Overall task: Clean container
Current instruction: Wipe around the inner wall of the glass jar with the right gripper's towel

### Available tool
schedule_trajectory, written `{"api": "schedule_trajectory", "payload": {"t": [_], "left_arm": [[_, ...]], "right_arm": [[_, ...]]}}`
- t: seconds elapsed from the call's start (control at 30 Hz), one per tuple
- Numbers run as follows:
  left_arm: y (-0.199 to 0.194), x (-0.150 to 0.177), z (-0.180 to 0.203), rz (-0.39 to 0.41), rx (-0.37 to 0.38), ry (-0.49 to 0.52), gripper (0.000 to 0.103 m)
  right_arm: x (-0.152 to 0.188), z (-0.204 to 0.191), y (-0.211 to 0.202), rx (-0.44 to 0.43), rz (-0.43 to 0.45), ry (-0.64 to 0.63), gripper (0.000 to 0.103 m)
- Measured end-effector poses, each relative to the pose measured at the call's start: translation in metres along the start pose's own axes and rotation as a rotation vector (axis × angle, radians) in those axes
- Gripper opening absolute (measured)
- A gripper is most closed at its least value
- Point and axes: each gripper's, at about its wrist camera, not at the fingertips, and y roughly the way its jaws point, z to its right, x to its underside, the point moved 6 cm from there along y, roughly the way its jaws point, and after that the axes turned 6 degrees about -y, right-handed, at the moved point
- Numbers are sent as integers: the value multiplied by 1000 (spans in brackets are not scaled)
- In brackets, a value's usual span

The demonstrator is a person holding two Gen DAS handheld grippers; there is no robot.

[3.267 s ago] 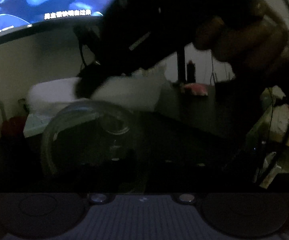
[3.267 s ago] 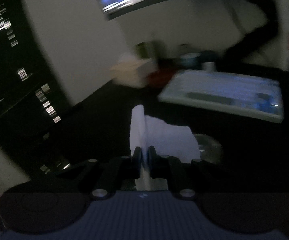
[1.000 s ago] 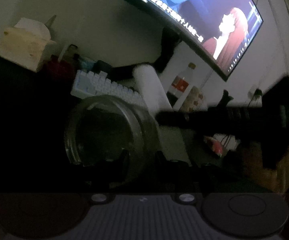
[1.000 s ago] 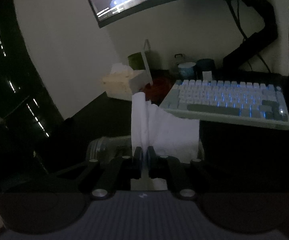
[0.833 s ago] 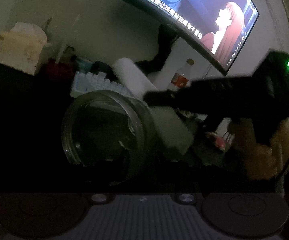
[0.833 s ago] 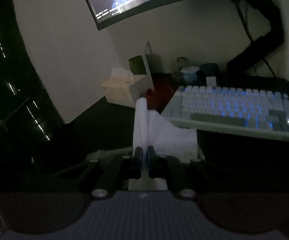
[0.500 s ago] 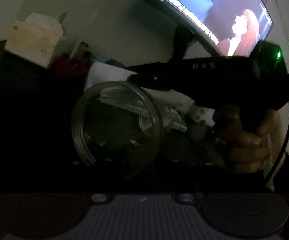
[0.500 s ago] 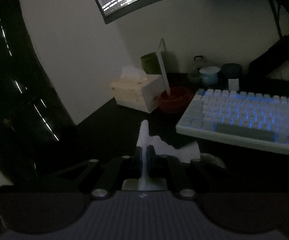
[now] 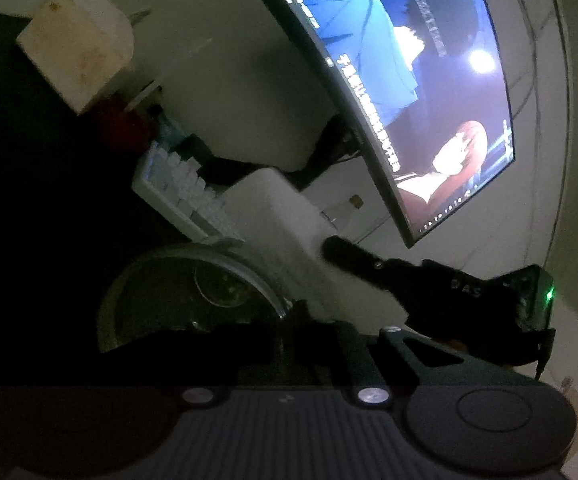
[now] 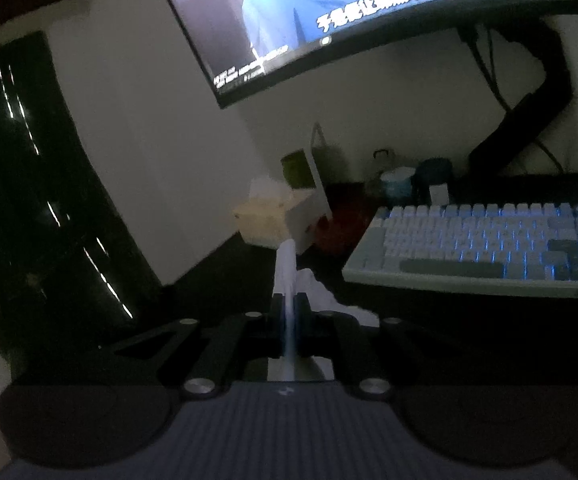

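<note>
In the left wrist view a clear glass jar [image 9: 193, 292] lies with its mouth toward the camera. My left gripper [image 9: 313, 318] is closing, with the right side of the jar's rim between its dark fingers. Above that rim hangs a folded white tissue [image 9: 277, 224], held by my right gripper [image 9: 341, 252], which reaches in from the right. In the right wrist view my right gripper [image 10: 289, 308] is shut on the tissue [image 10: 287, 268], which stands up between the pads. The jar does not show in that view.
A backlit keyboard [image 10: 477, 248] lies on the dark desk at the right. A pale tissue box [image 10: 273, 216] and a red bowl [image 10: 337, 232] stand behind it. A large curved monitor [image 9: 401, 80] hangs above. Small jars [image 10: 401, 184] stand by the monitor arm.
The left view has rolled, so the monitor now stands steep. The right gripper and tissue have drawn back from across the jar's mouth to its upper right rim. The right view has lifted toward the monitor.
</note>
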Motion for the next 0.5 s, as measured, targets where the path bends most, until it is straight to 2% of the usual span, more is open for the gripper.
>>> {"api": "schedule_trajectory", "payload": {"t": [0.17, 0.33, 0.37, 0.43, 0.5], "left_arm": [[9, 12, 9, -73, -101, 182, 18], [20, 23, 10, -153, -169, 275, 18], [22, 25, 7, -163, -190, 282, 21], [26, 25, 1, -173, -237, 291, 35], [26, 24, -2, -165, -247, 294, 38]], "right_arm": [[9, -10, 20, -39, -79, -23, 7], [13, -21, 30, -54, -100, -112, 6], [12, -18, 33, -72, -98, -117, 5], [9, -5, 38, -25, -92, -98, 4], [5, 7, 41, 44, -94, -106, 4]]}}
